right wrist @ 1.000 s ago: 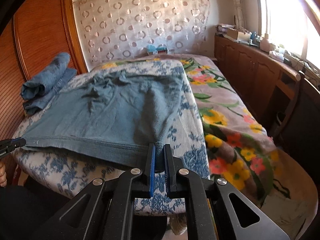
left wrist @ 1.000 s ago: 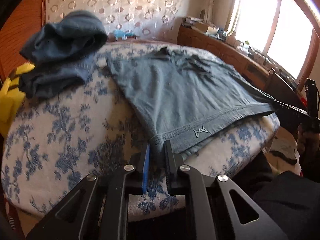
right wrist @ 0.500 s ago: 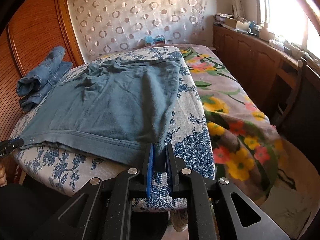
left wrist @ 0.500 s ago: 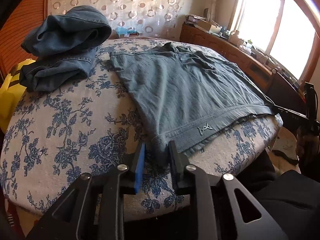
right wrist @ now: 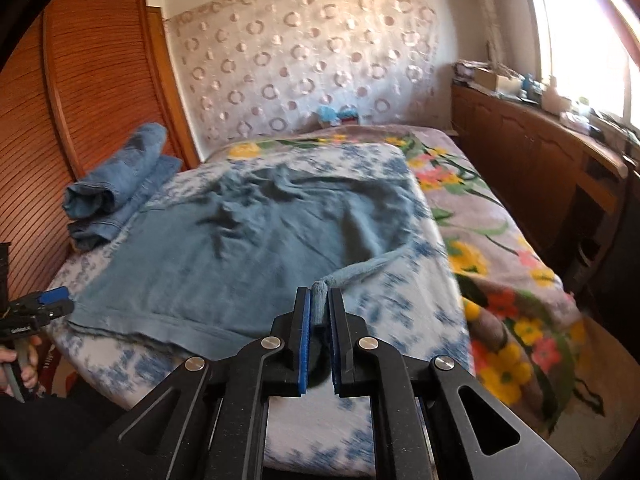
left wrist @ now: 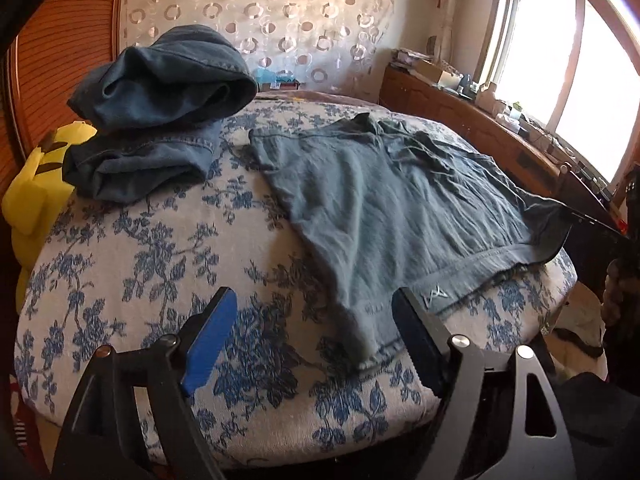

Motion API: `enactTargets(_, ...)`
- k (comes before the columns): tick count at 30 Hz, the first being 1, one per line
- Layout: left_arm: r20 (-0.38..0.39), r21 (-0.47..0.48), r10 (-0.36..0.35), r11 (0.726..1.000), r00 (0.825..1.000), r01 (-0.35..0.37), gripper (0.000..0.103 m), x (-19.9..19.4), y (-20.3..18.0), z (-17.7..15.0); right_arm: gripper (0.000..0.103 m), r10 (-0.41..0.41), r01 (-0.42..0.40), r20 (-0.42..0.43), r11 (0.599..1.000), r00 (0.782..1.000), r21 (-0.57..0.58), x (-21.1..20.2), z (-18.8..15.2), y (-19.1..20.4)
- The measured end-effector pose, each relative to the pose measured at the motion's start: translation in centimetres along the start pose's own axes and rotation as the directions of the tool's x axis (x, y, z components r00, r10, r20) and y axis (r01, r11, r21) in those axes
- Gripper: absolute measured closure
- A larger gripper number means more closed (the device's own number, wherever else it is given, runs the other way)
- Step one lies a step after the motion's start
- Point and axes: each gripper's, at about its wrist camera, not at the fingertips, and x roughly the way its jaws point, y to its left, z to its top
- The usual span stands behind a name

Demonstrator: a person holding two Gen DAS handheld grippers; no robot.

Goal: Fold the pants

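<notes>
My left gripper (left wrist: 312, 336) has its jaws spread wide, hovering just over the near corner of the grey-blue soft fabric pants (left wrist: 384, 208), which sits between the blue pads without being pinched. The pants lie mostly flat on the bed with the blue floral cover (left wrist: 132, 264), their hem with a small white logo (left wrist: 436, 294) at about 4 o'clock from the left gripper in the left wrist view. My right gripper (right wrist: 319, 320) is clamped on a bunched corner of the pants, lifted off the cover so a twisted strip runs up toward 1 o'clock into the garment. At 10 o'clock in the left wrist view a pile of folded dark denim jeans (left wrist: 156, 120) rests well apart from the pants, beside a yellow plush toy (left wrist: 36, 192). A wooden sideboard (right wrist: 532, 160) stands at 2 o'clock in the right wrist view.
</notes>
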Motion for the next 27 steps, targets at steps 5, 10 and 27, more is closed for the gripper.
enactTargets(5, 0.023, 0.027, 0.05, 0.998, 0.998, -0.051, 0.023, 0.0, -0.3, 0.5, 0.095, 0.075, -0.075, 0.001, 0.996, 0.997, -0.058, 1.1, 1.0, 3.2)
enactTargets(10, 0.032, 0.024, 0.093, 0.995, 0.995, -0.094, 0.022, -0.1, 0.3, 0.4, 0.095, 0.181, -0.182, -0.018, 0.976, 0.983, -0.12, 2.3, 1.9, 7.2)
enactTargets(27, 0.062, -0.02, 0.168, 0.986, 0.984, -0.167, 0.022, -1.4, 3.1, 0.4, 0.095, 0.393, -0.425, -0.17, 0.871, 0.904, -0.247, 6.1, 2.8, 16.5)
